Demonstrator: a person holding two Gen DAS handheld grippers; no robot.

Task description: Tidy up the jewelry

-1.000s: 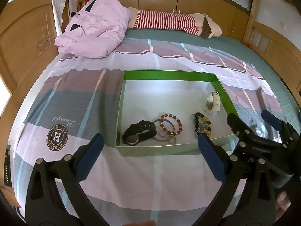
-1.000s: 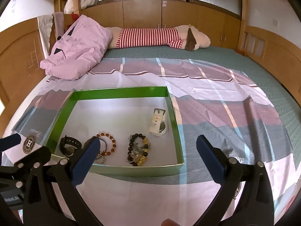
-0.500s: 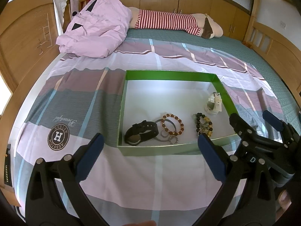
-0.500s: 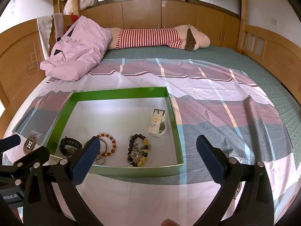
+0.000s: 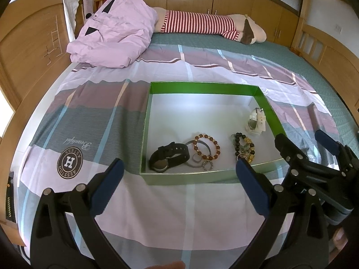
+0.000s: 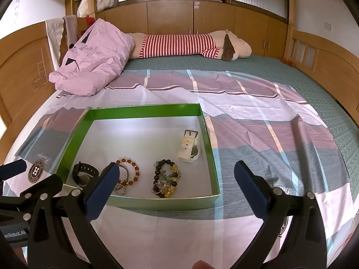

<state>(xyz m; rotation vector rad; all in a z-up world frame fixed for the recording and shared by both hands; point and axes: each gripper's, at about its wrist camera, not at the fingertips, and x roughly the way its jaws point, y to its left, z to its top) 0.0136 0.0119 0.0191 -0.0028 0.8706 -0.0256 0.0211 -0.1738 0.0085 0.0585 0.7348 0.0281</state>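
A shallow green-walled box [image 5: 202,87] [image 6: 143,109] with a white floor lies on the bedsheet. Near its front wall lie a black watch [image 5: 168,159] [image 6: 84,172], an amber bead bracelet [image 5: 206,146] [image 6: 130,171], metal rings [image 5: 202,161] and a dark-and-yellow bead bracelet [image 5: 243,146] [image 6: 166,178]. A white watch [image 5: 255,120] [image 6: 189,145] lies by the right wall. My left gripper [image 5: 179,189] is open, hovering just short of the box. My right gripper [image 6: 176,189] is open beside it, also empty.
The striped sheet [image 5: 179,213] covers a wide bed. A pink quilt [image 5: 114,29] and a striped plush toy [image 5: 202,24] lie at the far end. Wooden bed rails [image 6: 325,67] stand on both sides. The right gripper's arm [image 5: 318,168] shows at right in the left wrist view.
Both grippers have drawn back and risen slightly, so the box sits a little farther off. The jewelry has not moved and both jaws have stayed open.
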